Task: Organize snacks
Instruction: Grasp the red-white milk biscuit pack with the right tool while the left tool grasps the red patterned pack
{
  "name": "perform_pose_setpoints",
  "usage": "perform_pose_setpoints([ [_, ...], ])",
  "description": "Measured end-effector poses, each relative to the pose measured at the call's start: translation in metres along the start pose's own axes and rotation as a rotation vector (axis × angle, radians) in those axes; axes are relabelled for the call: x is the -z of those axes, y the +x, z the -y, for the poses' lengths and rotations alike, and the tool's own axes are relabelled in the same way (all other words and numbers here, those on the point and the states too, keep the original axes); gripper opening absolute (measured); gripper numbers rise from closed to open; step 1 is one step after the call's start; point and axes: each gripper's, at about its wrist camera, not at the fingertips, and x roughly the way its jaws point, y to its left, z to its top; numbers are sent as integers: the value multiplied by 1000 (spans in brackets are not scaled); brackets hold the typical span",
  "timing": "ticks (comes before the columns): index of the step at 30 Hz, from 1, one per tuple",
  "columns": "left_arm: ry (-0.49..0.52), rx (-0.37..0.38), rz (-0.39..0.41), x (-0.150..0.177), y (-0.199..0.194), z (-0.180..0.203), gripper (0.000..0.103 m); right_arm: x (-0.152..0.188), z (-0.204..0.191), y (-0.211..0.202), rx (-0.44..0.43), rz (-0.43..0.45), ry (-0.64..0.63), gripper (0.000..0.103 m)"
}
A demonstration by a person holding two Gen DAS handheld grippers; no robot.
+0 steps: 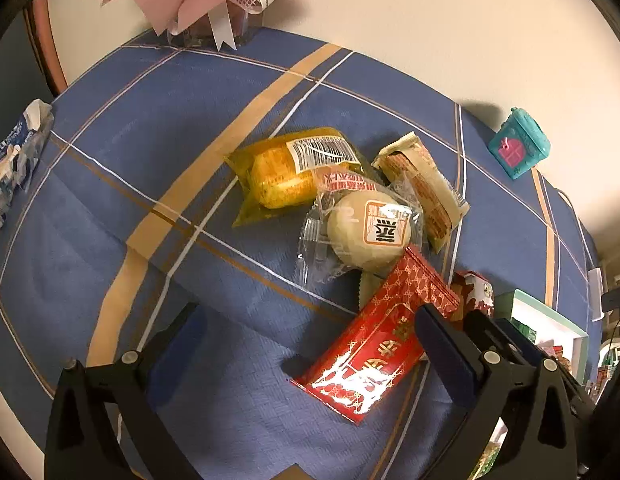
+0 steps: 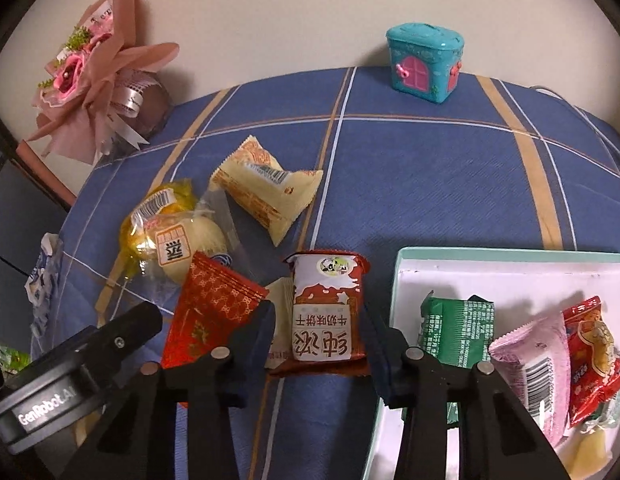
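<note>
The brown-and-white milk biscuit packet [image 2: 327, 312] lies on the blue plaid cloth of the counter [image 2: 409, 184], between the two fingers of the right tool [image 2: 321, 344], whose jaws stand narrowed close to the packet's sides; whether the pads actually press it cannot be told. Just left of it, a red foil packet with gold lattice print [image 2: 208, 312] lies tilted, partly under the left tool [image 1: 310, 344], whose jaws stand wide with one finger [image 1: 445, 352] over the red packet's edge and nothing gripped. A small cream wrapper [image 2: 280, 320] peeks out between the red packet and the biscuit packet. Behind these lie a round pale pastry in clear wrap [image 2: 186, 244], a yellow cake in a gold-tinted bag [image 1: 286, 172] and a cream-and-orange pillow packet [image 2: 266, 196]. To the right, a white tray with a mint-green rim [image 2: 393, 300] holds a green packet [image 2: 457, 328], a pink packet [image 2: 533, 368] and a red packet [image 2: 593, 352]. Near the wall stand a teal house-shaped tin [image 2: 423, 66] and a pink paper bouquet [image 2: 94, 80]; a blue-and-white wrapper [image 1: 14, 160] lies at the counter's left edge.
</note>
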Motion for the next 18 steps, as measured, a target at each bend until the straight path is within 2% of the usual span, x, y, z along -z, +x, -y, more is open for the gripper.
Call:
perform_pose_setpoints([
  [5,10,9,-7,1,2,3,103,0,0,6,32,-7,-10,46],
  [18,0,7,-12,-1,-1,2,103,-3,-4,10,32,-5,-27,47],
])
